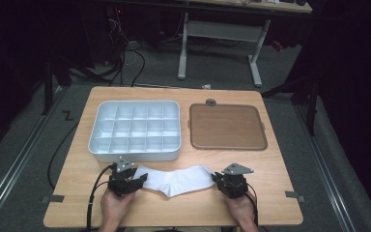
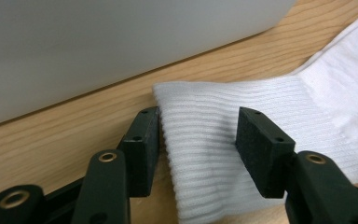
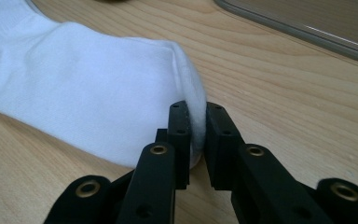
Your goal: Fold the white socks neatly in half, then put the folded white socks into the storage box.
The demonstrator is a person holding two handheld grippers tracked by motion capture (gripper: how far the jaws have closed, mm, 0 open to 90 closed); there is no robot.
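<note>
A white sock [image 1: 176, 178] lies flat across the near part of the wooden table [image 1: 77, 166], between the two grippers. In the left gripper view, my left gripper [image 2: 198, 135] is open with its jaws straddling the sock's ribbed cuff [image 2: 205, 154], one jaw on each side and the left one touching the cuff's edge. In the high view that left gripper [image 1: 136, 180] sits at the sock's left end. My right gripper [image 3: 196, 133] is shut on the toe end of the sock [image 3: 93, 88], pinching a fold of fabric. From above, the right gripper [image 1: 217, 178] is at the sock's right end.
A light grey organiser box [image 1: 135, 129] with several compartments stands behind the left gripper; its wall [image 2: 98, 42] is close ahead in the left gripper view. A brown tray [image 1: 227, 126] lies at the back right, with a small grey disc [image 1: 210, 101] beyond it.
</note>
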